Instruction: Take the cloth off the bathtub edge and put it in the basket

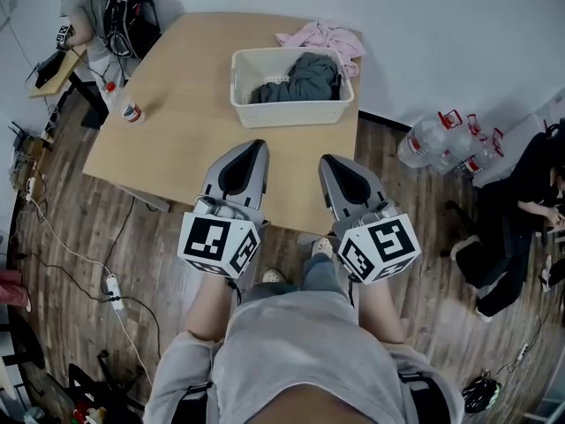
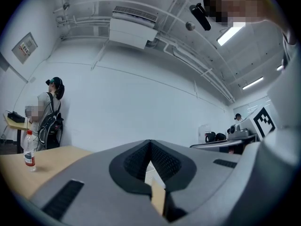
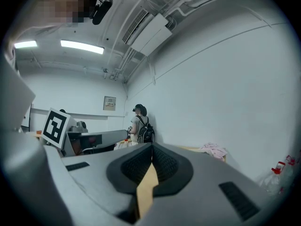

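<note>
The wooden table [image 1: 177, 104] fills the space ahead of me, and I stand at its near edge. On its far half sits the white slotted basket [image 1: 291, 111]. I hold my left gripper [image 1: 254, 146] and right gripper [image 1: 328, 161] side by side over the table's near edge, both pointing toward the basket and well short of it. Each has its jaws closed tip to tip with nothing between them. A dark grey cloth [image 1: 305, 78] lies bundled inside the basket, reaching up to its rim. A pink cloth [image 1: 322, 38] lies crumpled on the table just behind the basket, at the far corner near the wall. A small plastic bottle [image 1: 130, 111] stands near the table's left edge, well apart from the basket.
</note>
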